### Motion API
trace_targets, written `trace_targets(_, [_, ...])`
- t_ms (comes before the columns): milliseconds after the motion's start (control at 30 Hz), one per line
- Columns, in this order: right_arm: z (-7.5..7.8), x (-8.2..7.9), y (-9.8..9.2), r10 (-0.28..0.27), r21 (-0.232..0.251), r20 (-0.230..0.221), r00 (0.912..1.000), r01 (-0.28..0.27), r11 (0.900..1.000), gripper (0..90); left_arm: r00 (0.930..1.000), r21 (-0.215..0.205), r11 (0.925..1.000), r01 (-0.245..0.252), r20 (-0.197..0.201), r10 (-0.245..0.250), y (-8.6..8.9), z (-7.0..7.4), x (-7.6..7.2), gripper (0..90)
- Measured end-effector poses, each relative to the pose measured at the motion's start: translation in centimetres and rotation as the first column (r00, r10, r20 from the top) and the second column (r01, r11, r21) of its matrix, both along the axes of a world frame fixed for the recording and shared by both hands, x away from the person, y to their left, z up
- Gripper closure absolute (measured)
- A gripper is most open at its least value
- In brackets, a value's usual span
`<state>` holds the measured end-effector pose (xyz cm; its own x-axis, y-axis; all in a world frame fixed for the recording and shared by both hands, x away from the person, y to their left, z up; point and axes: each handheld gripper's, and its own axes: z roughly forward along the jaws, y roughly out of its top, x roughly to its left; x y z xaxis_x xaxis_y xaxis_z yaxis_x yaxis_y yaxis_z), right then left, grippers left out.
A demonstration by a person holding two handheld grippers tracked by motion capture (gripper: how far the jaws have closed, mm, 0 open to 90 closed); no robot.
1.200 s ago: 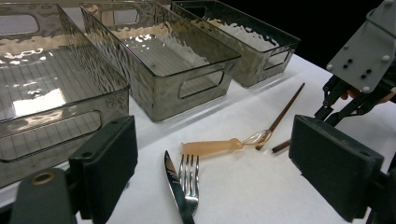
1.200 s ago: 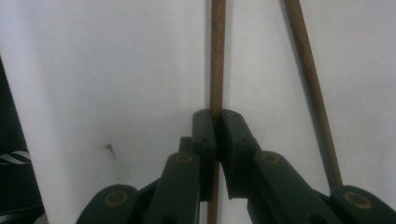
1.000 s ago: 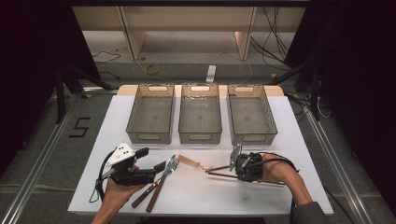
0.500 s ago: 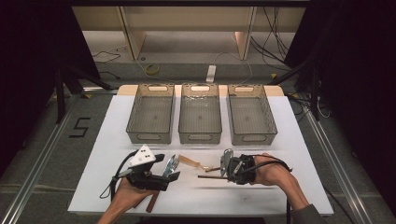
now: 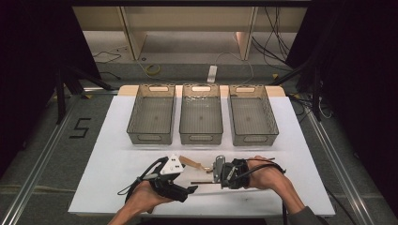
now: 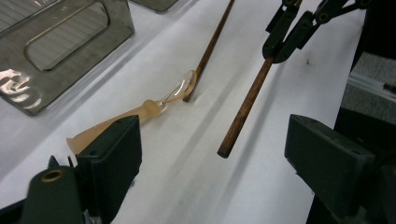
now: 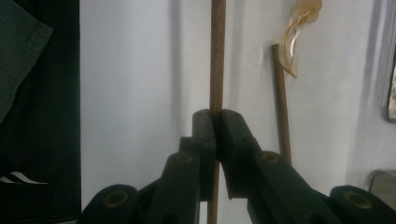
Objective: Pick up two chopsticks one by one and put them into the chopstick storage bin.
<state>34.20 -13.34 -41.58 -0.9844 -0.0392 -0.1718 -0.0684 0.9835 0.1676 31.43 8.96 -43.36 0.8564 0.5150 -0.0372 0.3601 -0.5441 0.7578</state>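
My right gripper [image 5: 215, 179] [image 7: 215, 116] is shut on a brown chopstick [image 5: 201, 182] [image 7: 217, 65], which it holds level, pointing toward my left gripper [image 5: 189, 189] [image 6: 219, 154]. The left jaws stand wide and have just been closing a little. The chopstick's free end [image 6: 225, 150] reaches toward the gap between them, and neither pad touches it. A second chopstick [image 6: 210, 46] [image 7: 281, 102] lies on the white table. A translucent amber plastic spoon [image 5: 192, 164] [image 6: 140, 114] [image 7: 299, 37] rests beside it, with its bowl at the stick's end.
Three grey see-through bins [image 5: 152, 138] [image 5: 201, 138] [image 5: 253, 138] stand in a row across the far half of the table [image 5: 112, 159]. One bin's handle wall [image 6: 70, 51] is close on the left in the left gripper view. Cables trail from both grippers.
My left gripper has moved right toward the table's middle and now covers the cutlery that lay there. My right gripper has carried the chopstick left toward it.
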Motion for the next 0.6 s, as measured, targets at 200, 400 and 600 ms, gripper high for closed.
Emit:
trace_targets(200, [0.3, -0.5, 0.6, 0.019, -0.004, 0.006, 0.9998, -0.019, 1.0, 85.1, 0.9989, 0.044, 0.9979, 0.046, -0.001, -0.046, -1.0, -0.2, -0.2, 24.4])
trace_targets(400, [0.4, -0.8, 0.9, 0.037, -0.008, 0.017, 0.9992, -0.037, 0.999, 85.1, 0.996, 0.082, 0.9927, 0.089, -0.018, -0.088, -1.5, -0.5, -0.3, 34.1])
trace_targets(600, [0.3, -1.1, 1.3, 0.069, -0.008, 0.025, 0.9973, -0.069, 0.998, 85.2, 0.9914, 0.104, 0.9863, 0.128, -0.039, -0.125, -2.2, -0.6, -0.4, 46.0])
